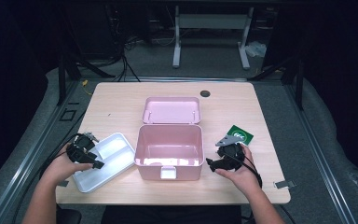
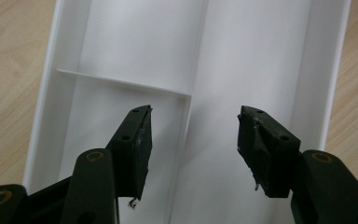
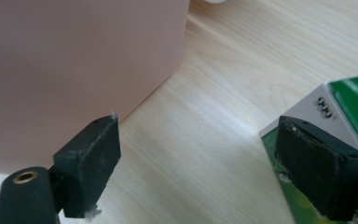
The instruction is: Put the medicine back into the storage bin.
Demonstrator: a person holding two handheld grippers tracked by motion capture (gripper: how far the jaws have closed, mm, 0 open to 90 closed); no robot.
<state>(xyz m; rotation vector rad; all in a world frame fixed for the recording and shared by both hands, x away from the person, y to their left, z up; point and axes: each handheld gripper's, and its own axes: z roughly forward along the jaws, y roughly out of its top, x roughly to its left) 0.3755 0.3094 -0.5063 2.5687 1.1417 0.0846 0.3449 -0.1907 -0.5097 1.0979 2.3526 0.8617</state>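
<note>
black jaws of the left gripper [image 2: 193, 140] stand wide apart over the white divided tray [image 2: 256, 56], holding nothing; one jaw tip sits over the small compartment, the other over the long one, with the central rib between them. seen from above, the left gripper [image 1: 85, 151] hovers over the near-left end of the tray [image 1: 116, 149], whose long axis runs diagonally toward the open pink box [image 1: 169, 145] just to its right. judging by this, the left hand is the nearer one to grip the tray's rim. the right gripper [image 3: 200, 158] is also spread open and empty, between the pink box wall [image 3: 74, 65] and a green-and-white carton [image 3: 349, 112]; its small print is too blurred to read
</note>
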